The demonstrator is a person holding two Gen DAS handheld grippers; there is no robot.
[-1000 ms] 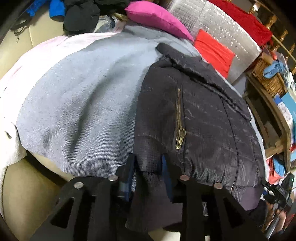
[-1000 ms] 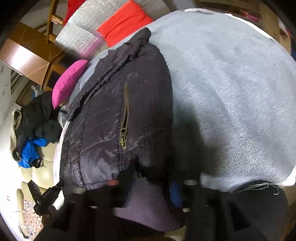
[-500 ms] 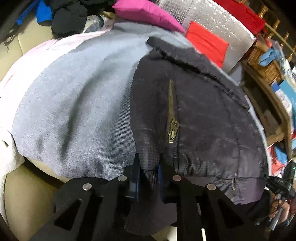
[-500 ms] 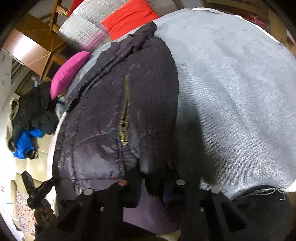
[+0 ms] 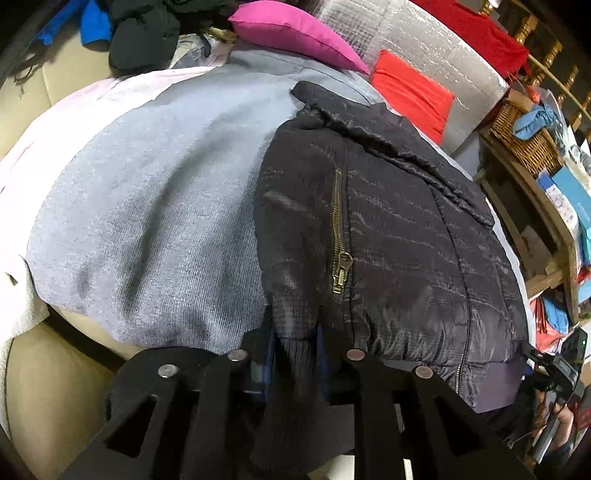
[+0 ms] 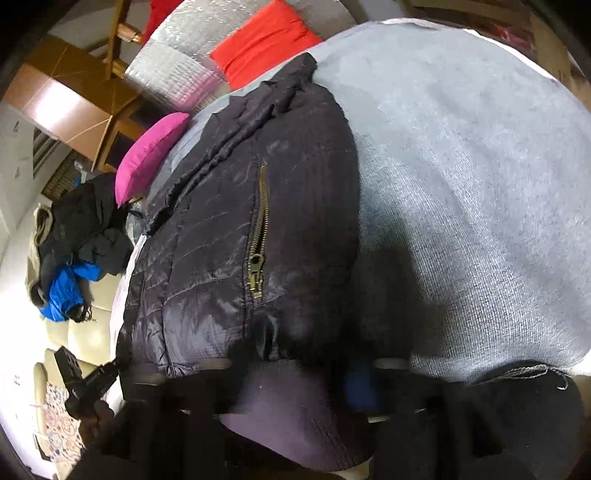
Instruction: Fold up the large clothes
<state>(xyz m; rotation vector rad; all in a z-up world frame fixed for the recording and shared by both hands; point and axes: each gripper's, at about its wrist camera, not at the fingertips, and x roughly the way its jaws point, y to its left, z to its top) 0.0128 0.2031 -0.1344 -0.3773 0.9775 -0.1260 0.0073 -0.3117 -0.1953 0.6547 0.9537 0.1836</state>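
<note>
A dark quilted jacket (image 5: 388,229) with a brass pocket zipper (image 5: 338,251) lies spread on a grey knit blanket (image 5: 147,221). At its near edge, my left gripper (image 5: 295,354) pinches the jacket's ribbed cuff (image 5: 299,391); its jaws are opening slightly, with both pads still on the fabric. In the right wrist view the jacket (image 6: 221,240) lies left of the blanket (image 6: 461,184). My right gripper (image 6: 301,369) is opening, its jaws wide apart. The ribbed cuff (image 6: 288,413) lies loose between them.
A pink cushion (image 5: 295,33), a red cushion (image 5: 410,92) and a silver quilted pad (image 5: 424,51) lie beyond the jacket. Dark and blue clothes (image 6: 74,258) are piled on the beige sofa. A wicker basket (image 5: 524,136) sits on wooden shelves. A hand holds a black device (image 6: 85,380).
The left jaws narrowed onto the ribbed cuff and stay there. The right jaws clamped the cuff half a second ago and have now spread wide again. Neither hand shifted much.
</note>
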